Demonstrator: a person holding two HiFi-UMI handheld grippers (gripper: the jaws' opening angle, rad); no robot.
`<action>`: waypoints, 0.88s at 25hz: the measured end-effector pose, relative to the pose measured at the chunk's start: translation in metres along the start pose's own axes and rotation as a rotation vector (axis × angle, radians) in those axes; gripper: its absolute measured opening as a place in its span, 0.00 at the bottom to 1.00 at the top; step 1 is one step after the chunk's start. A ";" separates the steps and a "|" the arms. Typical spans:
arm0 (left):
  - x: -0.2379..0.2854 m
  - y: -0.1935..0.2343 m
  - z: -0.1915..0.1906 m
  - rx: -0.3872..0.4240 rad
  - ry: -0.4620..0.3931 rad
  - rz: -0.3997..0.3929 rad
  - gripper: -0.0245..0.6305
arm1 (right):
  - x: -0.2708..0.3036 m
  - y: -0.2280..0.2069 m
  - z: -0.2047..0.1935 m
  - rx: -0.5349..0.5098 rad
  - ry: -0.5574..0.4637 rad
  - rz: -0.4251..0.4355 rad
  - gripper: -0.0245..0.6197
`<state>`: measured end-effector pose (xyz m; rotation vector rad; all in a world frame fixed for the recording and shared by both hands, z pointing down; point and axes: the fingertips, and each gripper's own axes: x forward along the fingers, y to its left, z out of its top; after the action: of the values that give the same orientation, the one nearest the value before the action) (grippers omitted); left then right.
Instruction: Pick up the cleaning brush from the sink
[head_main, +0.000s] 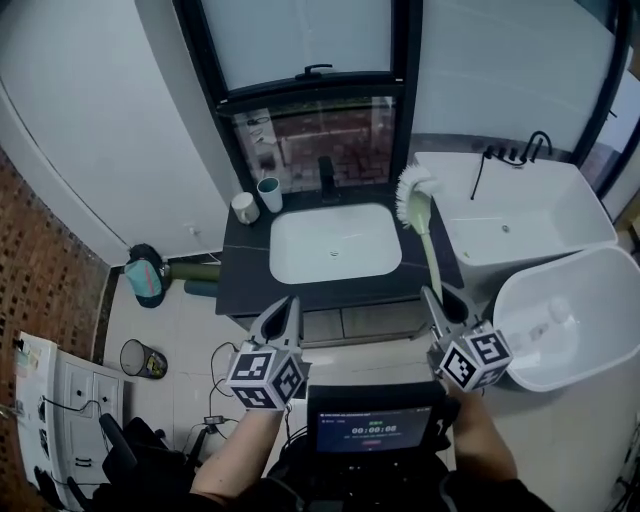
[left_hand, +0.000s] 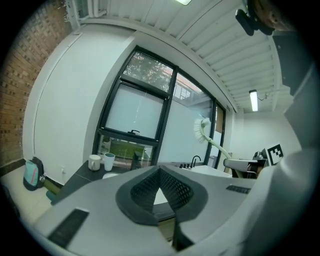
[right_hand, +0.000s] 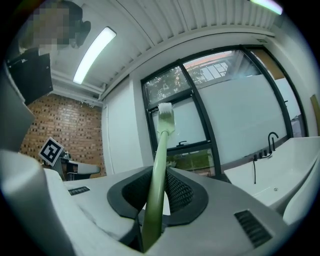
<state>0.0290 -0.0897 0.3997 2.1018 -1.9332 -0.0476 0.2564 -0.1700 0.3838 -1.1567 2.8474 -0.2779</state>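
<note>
The cleaning brush (head_main: 415, 196) has a white bristle head and a long pale green handle. It is lifted clear of the white sink basin (head_main: 335, 243) and hangs over the counter's right end. My right gripper (head_main: 443, 303) is shut on the handle's lower end. In the right gripper view the handle (right_hand: 156, 180) runs up between the dark pads to the brush head (right_hand: 166, 117). My left gripper (head_main: 284, 314) hovers in front of the counter, shut with nothing in it. In the left gripper view its pads (left_hand: 150, 187) meet, and the brush (left_hand: 202, 129) shows at the right.
Two cups (head_main: 245, 207) (head_main: 270, 193) stand at the dark counter's back left, and a black faucet (head_main: 327, 175) sits behind the basin. A white bathtub (head_main: 520, 215) and a round white tub (head_main: 575, 315) lie to the right. A wire bin (head_main: 143, 358) stands on the floor at the left.
</note>
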 end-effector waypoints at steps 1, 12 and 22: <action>-0.001 -0.001 0.000 0.002 -0.002 0.013 0.04 | -0.003 0.000 -0.001 0.003 0.001 -0.001 0.12; -0.003 -0.011 0.005 0.026 -0.020 0.005 0.04 | -0.011 0.005 0.002 -0.016 -0.018 -0.014 0.13; -0.015 -0.003 -0.001 0.027 -0.019 0.006 0.04 | -0.019 0.017 -0.002 -0.018 -0.018 -0.027 0.13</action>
<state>0.0301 -0.0743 0.3970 2.1199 -1.9617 -0.0401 0.2586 -0.1446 0.3825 -1.1957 2.8266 -0.2431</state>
